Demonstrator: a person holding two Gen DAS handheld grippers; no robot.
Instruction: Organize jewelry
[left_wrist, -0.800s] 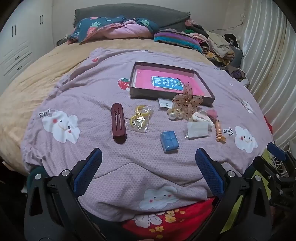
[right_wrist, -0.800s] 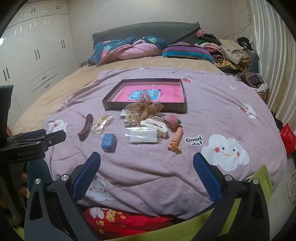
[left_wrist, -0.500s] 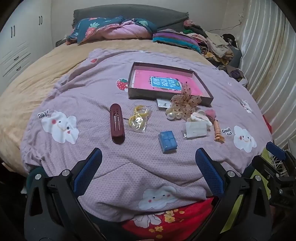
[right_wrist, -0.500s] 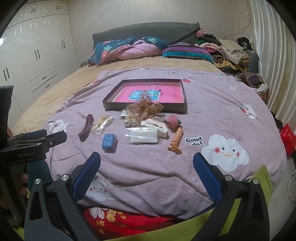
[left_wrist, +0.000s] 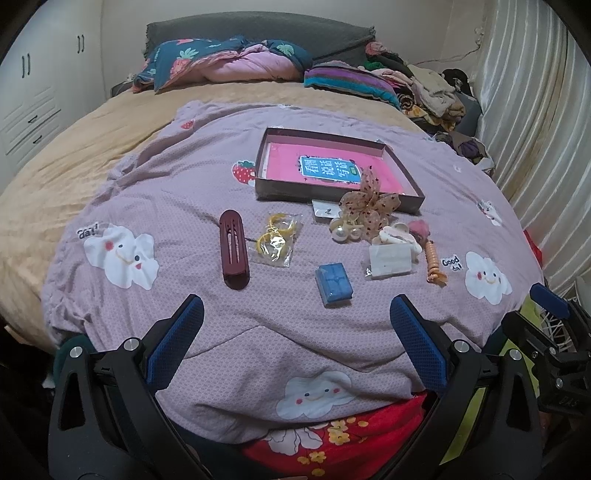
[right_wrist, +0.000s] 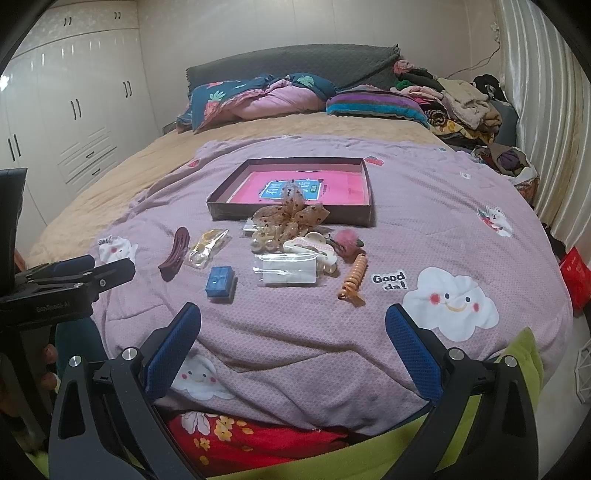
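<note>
Jaws of your left gripper (left_wrist: 295, 321) stand wide apart, holding nothing; just ahead lies the small blue gift box (left_wrist: 333, 283), with the dark red oblong hair clip (left_wrist: 234, 254) ahead-left. Your right gripper (right_wrist: 293, 326) gapes equally empty; the orange spiral hair clip (right_wrist: 354, 280) lies ahead, the shallow brown cardboard tray (right_wrist: 293, 216) beyond.

"Good da!" on quilt (right_wrist: 480, 221)
</note>
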